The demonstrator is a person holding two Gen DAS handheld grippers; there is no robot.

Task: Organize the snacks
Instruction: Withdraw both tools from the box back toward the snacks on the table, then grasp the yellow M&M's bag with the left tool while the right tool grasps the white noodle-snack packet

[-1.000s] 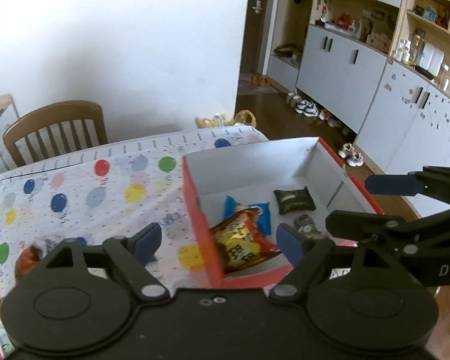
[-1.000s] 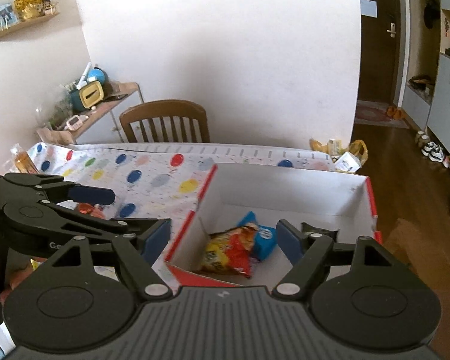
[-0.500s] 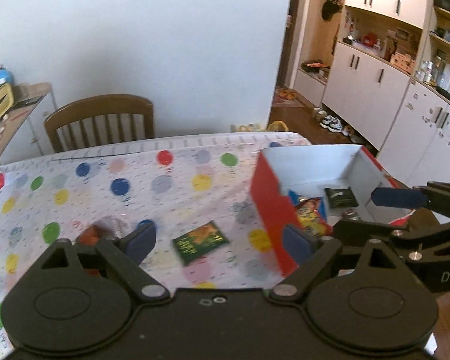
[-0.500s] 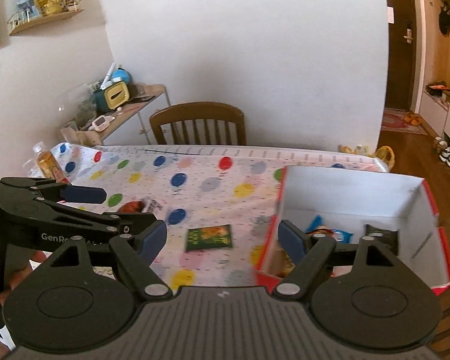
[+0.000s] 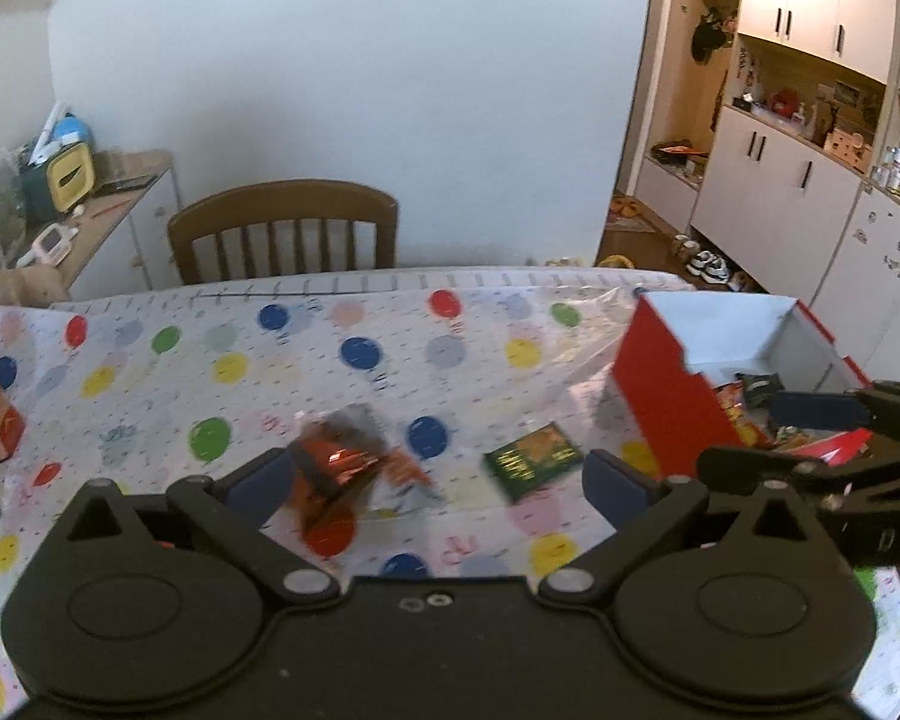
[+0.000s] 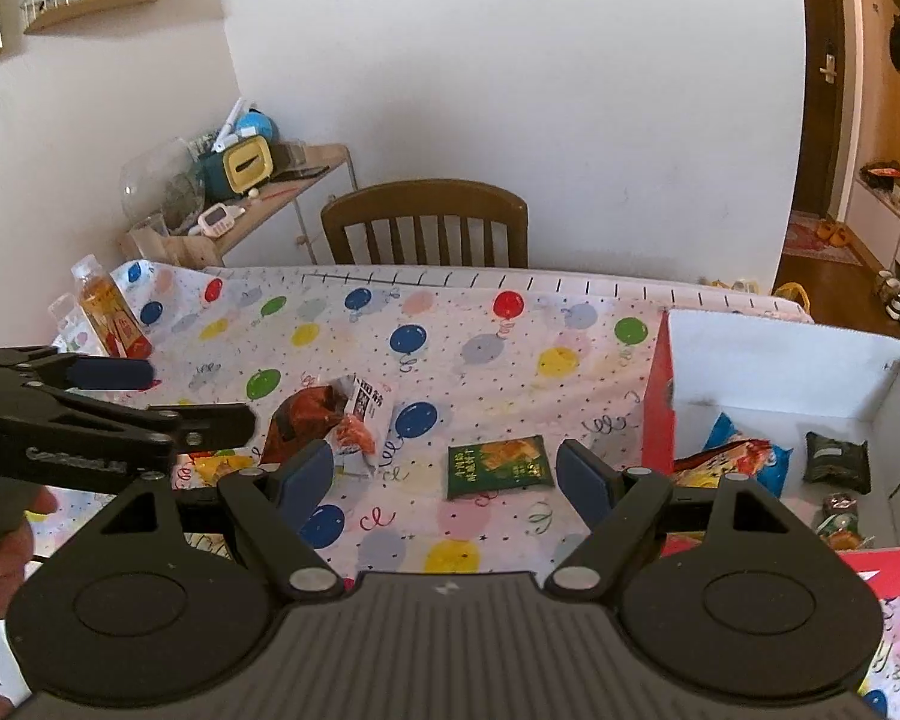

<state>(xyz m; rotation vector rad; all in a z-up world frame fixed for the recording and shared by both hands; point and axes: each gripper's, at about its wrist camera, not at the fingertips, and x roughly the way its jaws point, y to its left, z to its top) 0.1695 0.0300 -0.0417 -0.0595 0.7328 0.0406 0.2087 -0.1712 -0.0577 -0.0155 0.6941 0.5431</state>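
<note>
Left gripper [image 5: 437, 480] jaws opening, empty, over red packet [image 5: 336, 468], blurred. Right gripper [image 6: 444, 474] spread, empty, above green packet [image 6: 499, 465]. Both packets left of box [image 6: 657, 420]; more snacks inside.

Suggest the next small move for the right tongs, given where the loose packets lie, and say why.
Probably ease the right tongs forward and down onto the green packet. It lies flat on the tablecloth, apart from the box, right ahead between the open, empty jaws. The left tongs, jaws opening and empty, face the red-brown packet.
</note>
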